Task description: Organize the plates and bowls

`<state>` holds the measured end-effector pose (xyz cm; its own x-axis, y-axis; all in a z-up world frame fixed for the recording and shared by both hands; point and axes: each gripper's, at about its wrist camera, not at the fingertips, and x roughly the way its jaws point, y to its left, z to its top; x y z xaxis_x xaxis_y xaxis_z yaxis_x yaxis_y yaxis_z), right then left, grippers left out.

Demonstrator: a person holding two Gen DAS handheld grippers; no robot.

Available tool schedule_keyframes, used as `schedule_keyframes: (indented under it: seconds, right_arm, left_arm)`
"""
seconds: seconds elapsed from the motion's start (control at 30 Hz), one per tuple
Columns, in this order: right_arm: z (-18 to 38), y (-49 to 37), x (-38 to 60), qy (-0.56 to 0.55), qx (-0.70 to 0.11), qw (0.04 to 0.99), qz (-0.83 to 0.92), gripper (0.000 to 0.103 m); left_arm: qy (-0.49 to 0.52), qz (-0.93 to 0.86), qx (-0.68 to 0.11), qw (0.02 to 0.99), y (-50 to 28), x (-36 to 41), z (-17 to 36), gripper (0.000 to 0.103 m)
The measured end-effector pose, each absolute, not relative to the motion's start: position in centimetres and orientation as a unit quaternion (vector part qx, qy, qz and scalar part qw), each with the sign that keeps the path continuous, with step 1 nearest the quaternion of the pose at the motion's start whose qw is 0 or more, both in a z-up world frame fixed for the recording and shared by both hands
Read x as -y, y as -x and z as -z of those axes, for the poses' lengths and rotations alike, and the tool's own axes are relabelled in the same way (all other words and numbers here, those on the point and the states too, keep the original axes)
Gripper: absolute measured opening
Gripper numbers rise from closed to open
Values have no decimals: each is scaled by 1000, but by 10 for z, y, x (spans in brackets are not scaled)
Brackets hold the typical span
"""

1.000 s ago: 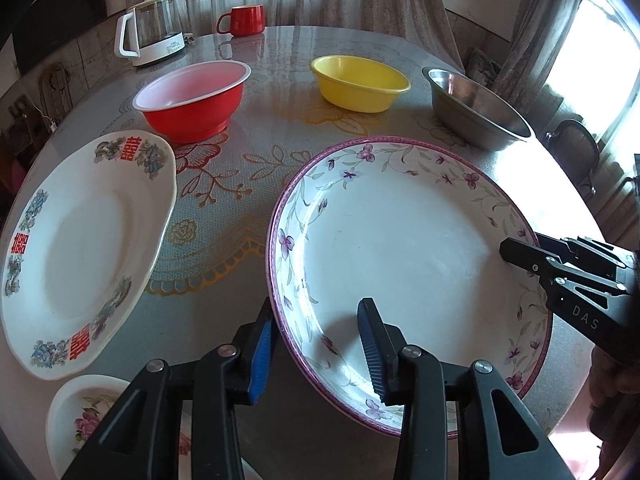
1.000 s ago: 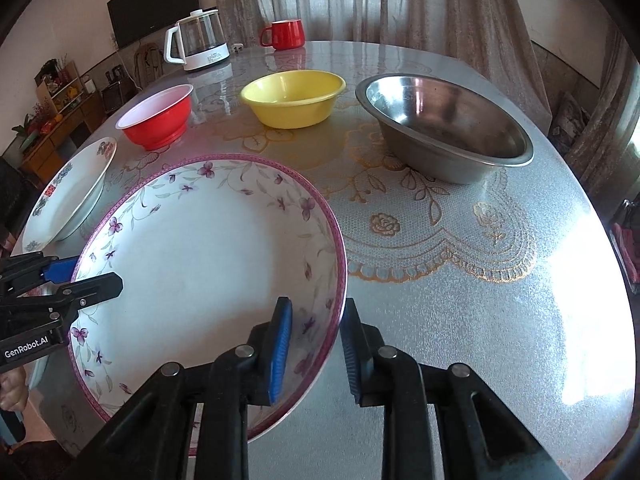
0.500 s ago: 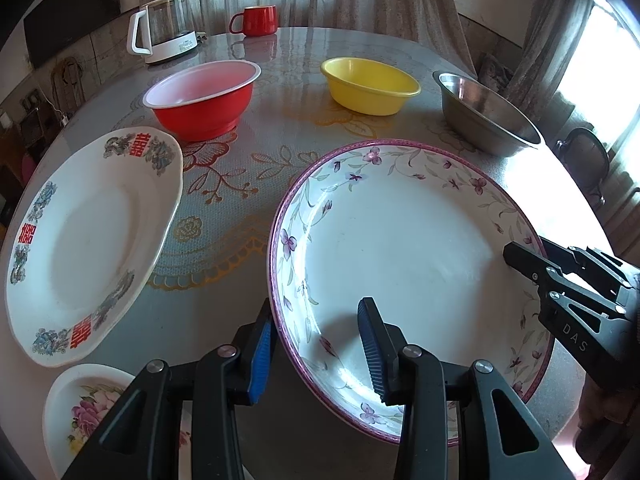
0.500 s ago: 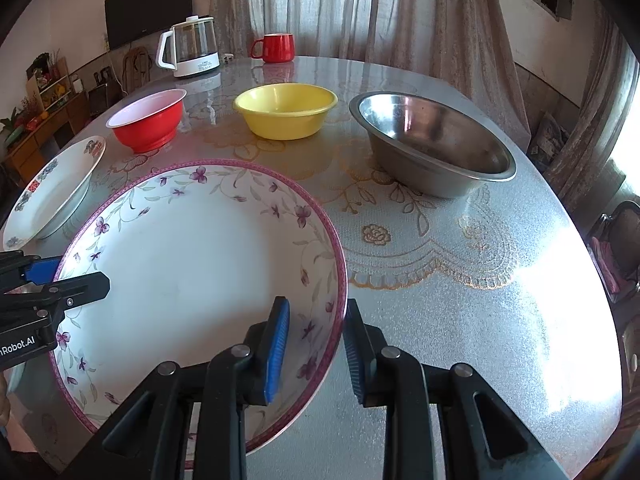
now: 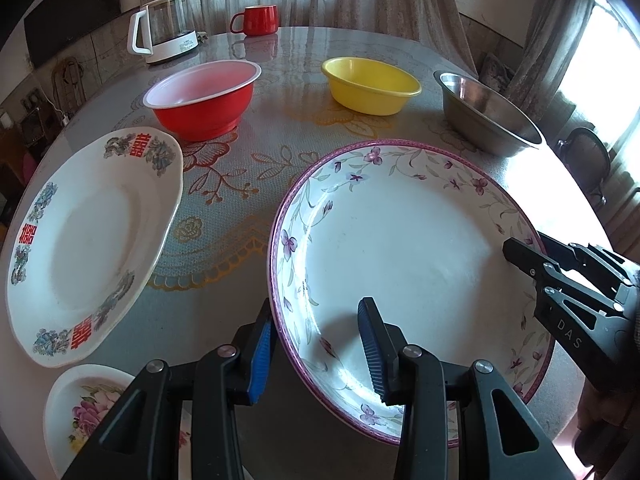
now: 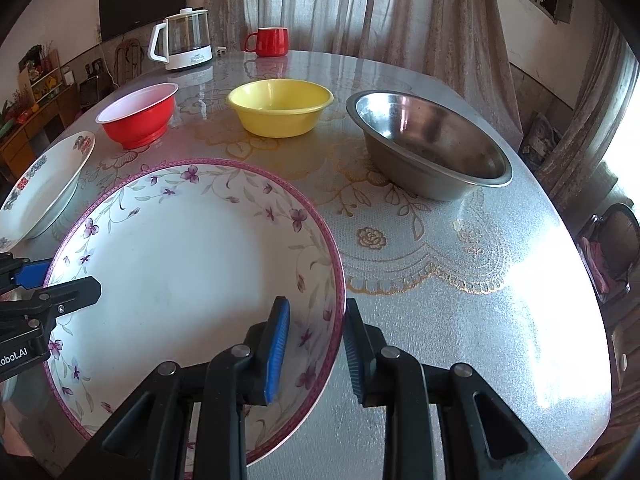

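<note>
The large floral plate with the purple rim sits at the near edge of the round table, and both grippers straddle its rim; the left gripper has 1 blue pad outside the rim at the plate's 8 o'clock and the other over the inside wall, with a clear gap on the inner side, so whether it presses on the rim I cannot tell; the right gripper stands narrower, 1 pad inside and 1 outside the rim at the plate's 4 o'clock, and whether its pads bite or only bracket the rim I cannot tell either.

In the left wrist view, a white plate with red characters lies at 9 o'clock of the floral plate, near but apart from it; a small flowered dish sits at 7 o'clock, just beside the white plate's near edge.

Across the far side stand 3 bowls in a row: a red bowl at 11 o'clock, a yellow bowl at 12 o'clock, a steel bowl at 2 o'clock; all 3 are upright, empty and apart from each other.

Well beyond them stand a kettle and a red mug.
</note>
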<state>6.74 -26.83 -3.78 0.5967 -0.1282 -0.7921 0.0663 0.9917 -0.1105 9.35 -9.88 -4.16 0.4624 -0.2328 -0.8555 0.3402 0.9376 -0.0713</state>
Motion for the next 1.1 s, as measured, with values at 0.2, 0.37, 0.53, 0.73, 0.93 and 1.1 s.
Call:
schedule_keyframes:
  seconds: [0.2, 0.37, 0.53, 0.73, 0.93, 1.1]
  right_arm:
    - [37, -66, 267, 37, -445, 892, 63, 25]
    - [38, -61, 263, 44, -434, 897, 73, 25]
    - [39, -59, 262, 43, -424, 901, 79, 25]
    - [41, -57, 259, 38, -406, 908, 98, 26]
    - [41, -55, 255, 36, -399, 908, 125, 27]
    - [42, -54, 251, 40, -391, 909, 139, 27]
  left_arm:
    - [-54, 156, -484, 859, -90, 99, 42, 41]
    - [-59, 151, -471, 867, -87, 99, 42, 41]
    - [-68, 135, -458, 876, -81, 95, 40, 41]
    - [-63, 118, -430, 893, -66, 80, 31, 41]
    - [-60, 108, -399, 909, -44, 65, 20, 43]
    - [-49, 109, -389, 913, -34, 58, 16, 43]
